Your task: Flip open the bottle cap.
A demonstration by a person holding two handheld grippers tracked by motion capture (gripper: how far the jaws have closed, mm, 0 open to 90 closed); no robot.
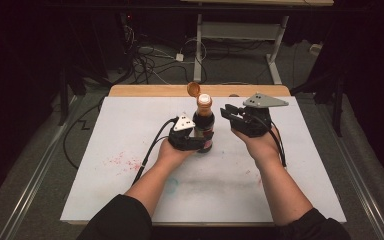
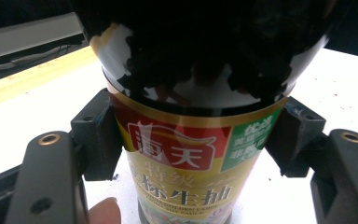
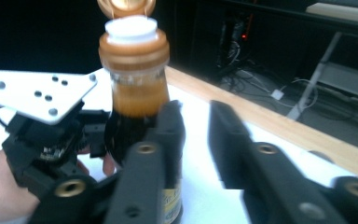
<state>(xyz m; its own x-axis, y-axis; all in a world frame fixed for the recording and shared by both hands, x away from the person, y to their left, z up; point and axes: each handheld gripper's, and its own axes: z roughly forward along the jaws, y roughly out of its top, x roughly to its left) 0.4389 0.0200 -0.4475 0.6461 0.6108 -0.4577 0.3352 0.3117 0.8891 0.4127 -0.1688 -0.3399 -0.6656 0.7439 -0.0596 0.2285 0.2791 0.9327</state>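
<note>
A dark soy sauce bottle (image 1: pixel 203 125) with a red, gold and green label (image 2: pixel 186 154) stands upright at the middle of the white table cover (image 1: pixel 130 125). Its orange flip cap (image 1: pixel 194 89) is hinged open above the white spout (image 3: pixel 131 27). My left gripper (image 1: pixel 200 141) is shut on the bottle's lower body, one jaw on each side. My right gripper (image 1: pixel 226 112) hovers just right of the bottle's neck, apart from it. Its jaws (image 3: pixel 196 116) stand a small gap apart with nothing between them. The left gripper's grey plate (image 3: pixel 37 95) shows in the right gripper view.
The table's wooden strip (image 1: pixel 155 90) runs along the far edge. Faint red stains (image 1: pixel 125 161) mark the cover at front left. Beyond the table, cables (image 1: pixel 145 60) lie on the floor beside a white desk frame (image 1: pixel 240 30). The left gripper's cable (image 1: pixel 152 147) trails toward the front.
</note>
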